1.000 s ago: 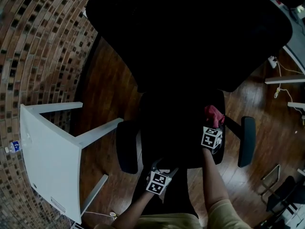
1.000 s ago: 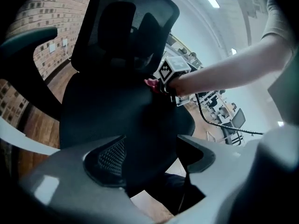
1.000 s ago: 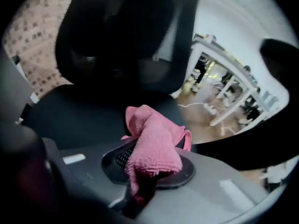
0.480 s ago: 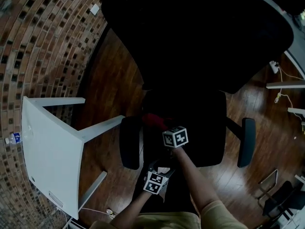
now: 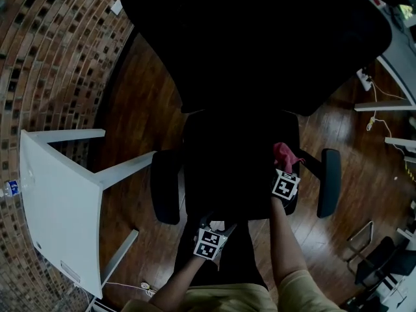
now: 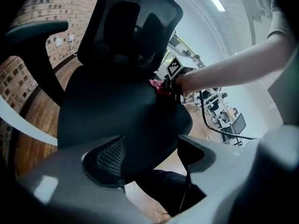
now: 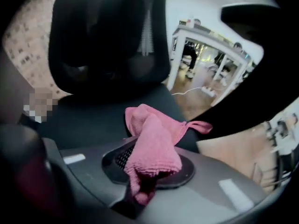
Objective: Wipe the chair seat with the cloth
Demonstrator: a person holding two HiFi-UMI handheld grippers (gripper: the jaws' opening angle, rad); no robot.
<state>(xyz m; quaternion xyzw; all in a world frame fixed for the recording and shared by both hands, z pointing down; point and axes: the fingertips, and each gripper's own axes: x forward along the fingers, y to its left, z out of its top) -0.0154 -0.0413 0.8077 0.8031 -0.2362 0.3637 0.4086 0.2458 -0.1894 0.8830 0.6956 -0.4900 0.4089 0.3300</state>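
Clamped on the pink cloth (image 7: 154,146), the right gripper (image 7: 145,181) has a bunched fold pinched between its jaws, and the rest of the fabric spills forward over them onto the chair seat (image 7: 107,113). From the head view this gripper (image 5: 285,169) sits at the seat's right edge, with the cloth (image 5: 284,153) on the black cushion just inside the right armrest (image 5: 327,182).

The left gripper (image 6: 149,157) is released, its jaws apart with nothing gripped; the seat's front edge shows between them. In the head view it (image 5: 216,227) hovers at the front rim of the seat (image 5: 227,168), near the left armrest (image 5: 166,188).

Behind the seat rises the tall black backrest (image 5: 260,38). The chair stands on a dark wooden floor (image 5: 143,116), with a white surface (image 5: 58,207) to the left and a brick wall (image 5: 52,57) beyond it.
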